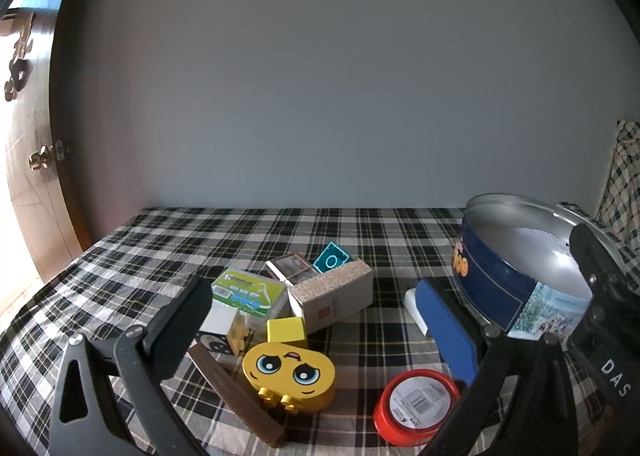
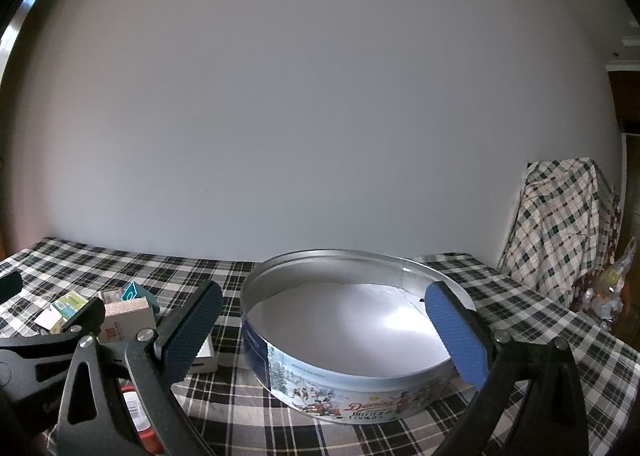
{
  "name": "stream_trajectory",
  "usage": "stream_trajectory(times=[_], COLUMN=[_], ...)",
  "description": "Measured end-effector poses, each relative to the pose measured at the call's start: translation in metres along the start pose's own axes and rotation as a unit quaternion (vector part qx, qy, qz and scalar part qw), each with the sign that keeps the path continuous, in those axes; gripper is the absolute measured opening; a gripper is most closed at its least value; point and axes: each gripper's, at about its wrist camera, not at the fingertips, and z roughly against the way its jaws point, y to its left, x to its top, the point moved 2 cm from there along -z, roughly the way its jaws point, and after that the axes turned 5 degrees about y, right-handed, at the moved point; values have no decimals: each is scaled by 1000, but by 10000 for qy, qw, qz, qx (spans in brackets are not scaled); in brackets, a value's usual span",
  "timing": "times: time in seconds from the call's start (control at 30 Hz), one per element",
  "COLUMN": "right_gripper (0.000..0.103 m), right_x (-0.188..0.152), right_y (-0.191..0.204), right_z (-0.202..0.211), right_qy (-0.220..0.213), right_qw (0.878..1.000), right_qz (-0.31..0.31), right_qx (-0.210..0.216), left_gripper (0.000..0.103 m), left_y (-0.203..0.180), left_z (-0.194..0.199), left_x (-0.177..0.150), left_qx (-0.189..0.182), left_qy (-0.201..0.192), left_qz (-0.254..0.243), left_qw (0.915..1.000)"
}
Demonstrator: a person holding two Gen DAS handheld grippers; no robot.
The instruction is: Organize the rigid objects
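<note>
Nearest the lens in each view are the fingers of a hand-held gripper. The left hand-held gripper (image 1: 320, 332) hangs with its jaws spread wide and nothing between them, low over a clutter of small things. The right hand-held gripper (image 2: 324, 332) is likewise spread wide and grips nothing; it hovers in front of the tin, one blue pad (image 2: 456, 336) over the tin's right rim and the other to the left of the tin.

Covering the tabletop is a black-and-white plaid cloth (image 1: 160, 248), pushed against a plain grey wall (image 1: 320, 76). A brown door (image 1: 32, 160) with a brass knob stands at far left.

Largest of the task's things is the round cookie tin (image 2: 340, 400), lidless and bare inside, sitting on the right part of the tabletop. Left of it lies the pile. A cardboard box (image 1: 332, 296) lies at its back, with a teal card (image 1: 330, 260) and a small framed piece (image 1: 290, 268) leaning behind it. Just left of the box sits a clear case with a green label (image 1: 248, 292). In front, a yellow face-shaped case (image 1: 288, 376) lies flat, a yellow cube (image 1: 286, 330) touching its far side. A brown bar (image 1: 236, 400) lies slantwise just left of the face case. A red lid (image 1: 416, 404) lies apart, near the right finger. A white block (image 1: 414, 308) shows partly behind that finger, near the tin.
</note>
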Motion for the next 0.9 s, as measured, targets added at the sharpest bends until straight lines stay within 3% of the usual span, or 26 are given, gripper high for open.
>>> stream_trajectory(times=[0.3,0.5,0.73,0.9], right_gripper=[103,102,102,99], right_x=[-3,-8,-19,-34], right_y=[6,12,45,82], right_z=[-8,-11,-16,-20], right_qy=[337,717,1535,2343], right_qw=[9989,9910,9558,9213], right_qz=[38,-32,268,933], right_qx=[308,1129,2493,2960], left_gripper=[103,103,103,103], left_y=[19,62,102,106], left_z=[2,8,13,9], left_x=[-8,-23,-39,-44], left_qx=[-207,-10,176,103], left_qy=[405,821,1184,1420], left_qz=[178,414,450,292], left_qw=[9988,9958,9918,9894])
